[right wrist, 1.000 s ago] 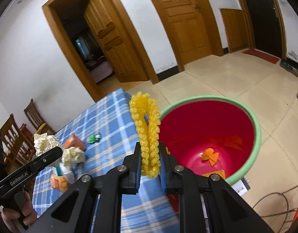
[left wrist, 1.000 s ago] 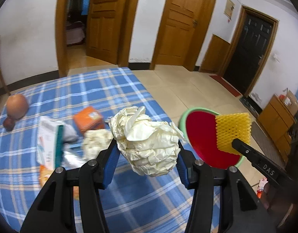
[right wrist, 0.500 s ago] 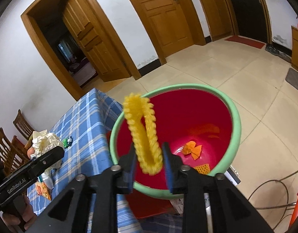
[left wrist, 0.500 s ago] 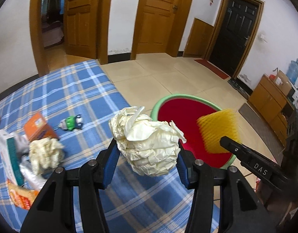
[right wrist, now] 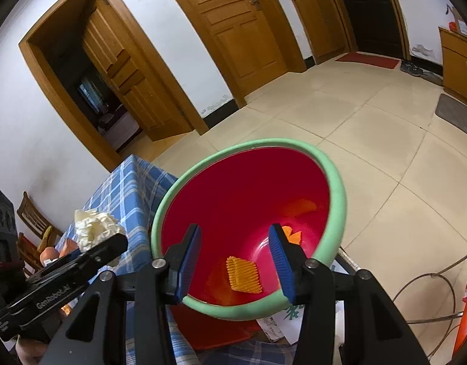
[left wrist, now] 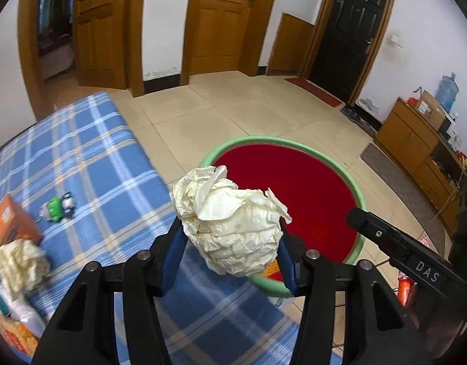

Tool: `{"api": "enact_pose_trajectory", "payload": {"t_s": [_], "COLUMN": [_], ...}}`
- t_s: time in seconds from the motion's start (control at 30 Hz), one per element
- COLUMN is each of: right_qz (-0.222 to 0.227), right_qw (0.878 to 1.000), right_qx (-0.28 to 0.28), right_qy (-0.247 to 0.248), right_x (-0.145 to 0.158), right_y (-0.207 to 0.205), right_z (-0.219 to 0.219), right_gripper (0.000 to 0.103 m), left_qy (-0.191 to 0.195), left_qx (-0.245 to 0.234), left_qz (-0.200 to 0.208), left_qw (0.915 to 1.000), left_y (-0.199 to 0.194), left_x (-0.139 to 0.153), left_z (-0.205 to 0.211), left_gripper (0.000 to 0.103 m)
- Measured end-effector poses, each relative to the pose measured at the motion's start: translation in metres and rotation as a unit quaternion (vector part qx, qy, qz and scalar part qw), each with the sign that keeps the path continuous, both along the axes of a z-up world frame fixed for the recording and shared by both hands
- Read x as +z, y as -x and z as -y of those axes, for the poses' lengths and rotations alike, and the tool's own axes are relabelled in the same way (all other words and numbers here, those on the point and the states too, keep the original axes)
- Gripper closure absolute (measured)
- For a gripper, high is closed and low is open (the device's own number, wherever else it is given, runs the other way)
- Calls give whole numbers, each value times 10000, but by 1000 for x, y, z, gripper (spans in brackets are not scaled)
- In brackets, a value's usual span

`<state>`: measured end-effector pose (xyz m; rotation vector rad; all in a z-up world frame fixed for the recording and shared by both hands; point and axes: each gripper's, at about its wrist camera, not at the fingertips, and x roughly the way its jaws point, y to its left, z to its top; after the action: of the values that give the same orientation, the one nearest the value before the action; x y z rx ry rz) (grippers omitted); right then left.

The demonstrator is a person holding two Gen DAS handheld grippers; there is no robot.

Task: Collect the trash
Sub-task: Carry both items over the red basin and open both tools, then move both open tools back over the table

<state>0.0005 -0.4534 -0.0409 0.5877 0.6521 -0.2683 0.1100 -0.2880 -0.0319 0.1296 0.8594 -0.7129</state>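
The yellow foam net [right wrist: 244, 275] now lies on the bottom of the red bin [right wrist: 336, 200], beside some orange scraps [right wrist: 291, 235]; half a second ago it was pinched in the right gripper [right wrist: 235, 263] above the bin's mouth. That gripper now hangs over the bin with its jaws spread wide and nothing between them, so one piece of trash counts as delivered. The crumpled paper ball [left wrist: 230, 220] is next: the left gripper [left wrist: 228, 254] holds it clamped between its blue pads, and since a second ago it has swung from over the table to the bin's near rim.

Only the right wrist view looks down to the bin floor and shows the net landed. Only the left wrist view shows what remains on the blue checked tablecloth [left wrist: 105, 164] beside the bin: a second paper wad [left wrist: 20, 263], an orange box [left wrist: 12, 223] and a small green toy [left wrist: 57, 208].
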Motion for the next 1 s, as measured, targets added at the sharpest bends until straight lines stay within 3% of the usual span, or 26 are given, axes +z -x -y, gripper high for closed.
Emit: {"api": "enact_pose_trajectory", "payload": {"t_s": [0.13, 0.27, 0.43, 1.0], "right_qz": [-16, -26, -34, 64], "right_qw": [9999, 9998, 9997, 10000], "right_qx": [-121, -198, -223, 59], "right_qy": [-29, -55, -83, -10], "right_x": [-1, -2, -3, 9], "right_y": [3, 6, 7, 7], "right_z": [6, 12, 14, -10], "right_gripper": [53, 53, 51, 41], "left_qy": [-17, 5, -66, 123], "left_qx": [-209, -284, -256, 484], "left_qz": [-5, -15, 51, 53], "left_qw": [9998, 9996, 9996, 9987], "left_y": [-1, 0, 4, 9], "left_x": [-4, -6, -6, 12], "left_z": [17, 25, 27, -36], "left_gripper": [48, 37, 32, 31]}}
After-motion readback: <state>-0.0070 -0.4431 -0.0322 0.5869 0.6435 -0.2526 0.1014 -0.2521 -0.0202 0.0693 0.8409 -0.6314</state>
